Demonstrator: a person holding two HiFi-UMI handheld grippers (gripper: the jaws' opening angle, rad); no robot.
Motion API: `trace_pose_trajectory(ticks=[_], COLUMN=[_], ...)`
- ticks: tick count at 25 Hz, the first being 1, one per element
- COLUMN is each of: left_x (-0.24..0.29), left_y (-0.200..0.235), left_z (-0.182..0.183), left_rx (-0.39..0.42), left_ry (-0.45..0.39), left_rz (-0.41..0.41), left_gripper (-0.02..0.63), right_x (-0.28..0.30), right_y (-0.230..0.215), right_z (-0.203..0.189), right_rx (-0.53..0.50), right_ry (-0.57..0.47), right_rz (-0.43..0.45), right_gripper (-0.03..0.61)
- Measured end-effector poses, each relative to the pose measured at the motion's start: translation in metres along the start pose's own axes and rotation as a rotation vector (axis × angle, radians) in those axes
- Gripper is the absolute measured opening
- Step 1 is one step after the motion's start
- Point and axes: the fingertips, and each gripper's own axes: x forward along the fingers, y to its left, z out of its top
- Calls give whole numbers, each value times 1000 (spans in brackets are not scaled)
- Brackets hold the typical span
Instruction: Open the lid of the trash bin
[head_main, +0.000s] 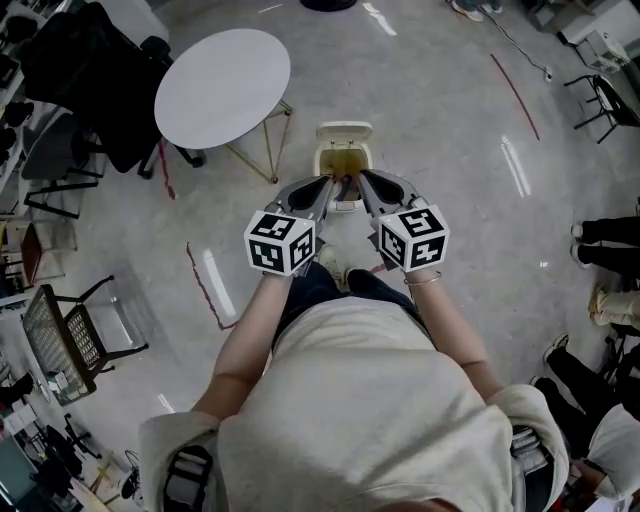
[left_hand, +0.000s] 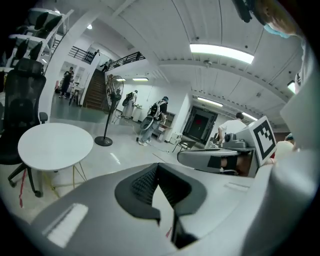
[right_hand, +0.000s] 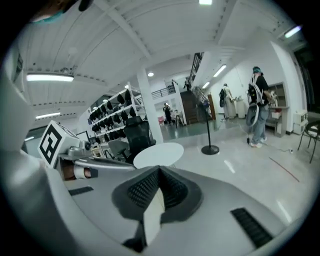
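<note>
A small cream trash bin (head_main: 344, 132) stands on the floor straight ahead of me, its top a pale frame round a brownish middle. I cannot tell how its lid stands. Both grippers are held side by side above the bin's near edge, pointing forward. My left gripper (head_main: 332, 184) (left_hand: 158, 168) has its jaws together with nothing between the pads. My right gripper (head_main: 360, 183) (right_hand: 160, 173) is the same. A cream sliver shows below each pair of jaws. Each gripper view catches the other gripper alongside.
A round white table (head_main: 222, 88) (left_hand: 55, 145) (right_hand: 159, 154) on thin legs stands left of the bin. Black office chairs (head_main: 90, 70) sit beyond it, a wire chair (head_main: 60, 340) at my left. Red tape (head_main: 205, 290) marks the floor. People's legs (head_main: 610, 250) are at the right edge.
</note>
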Motion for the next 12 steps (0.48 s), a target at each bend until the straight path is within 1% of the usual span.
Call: trace_pose_trajectory(ticks=[3, 6, 8, 10, 12], left_x=[-5, -12, -17, -22, -26], left_y=[-8, -15, -18, -16, -16], left_z=[14, 22, 24, 25, 26], left_rx=[35, 36, 38, 63, 80], left_ry=[-35, -80, -104, -118, -137], left_rz=[2, 11, 48, 115, 151], left_gripper=[9, 9, 9, 9, 9], right_x=[-12, -22, -31, -36, -39], right_y=[7, 16, 20, 22, 24], right_z=[21, 32, 35, 39, 41], right_rx=[-48, -75, -89, -102, -111], right_ry=[-71, -108, -123, -135, -137], right_rz=[-16, -7, 4, 13, 19], right_gripper=[8, 6, 6, 6, 8])
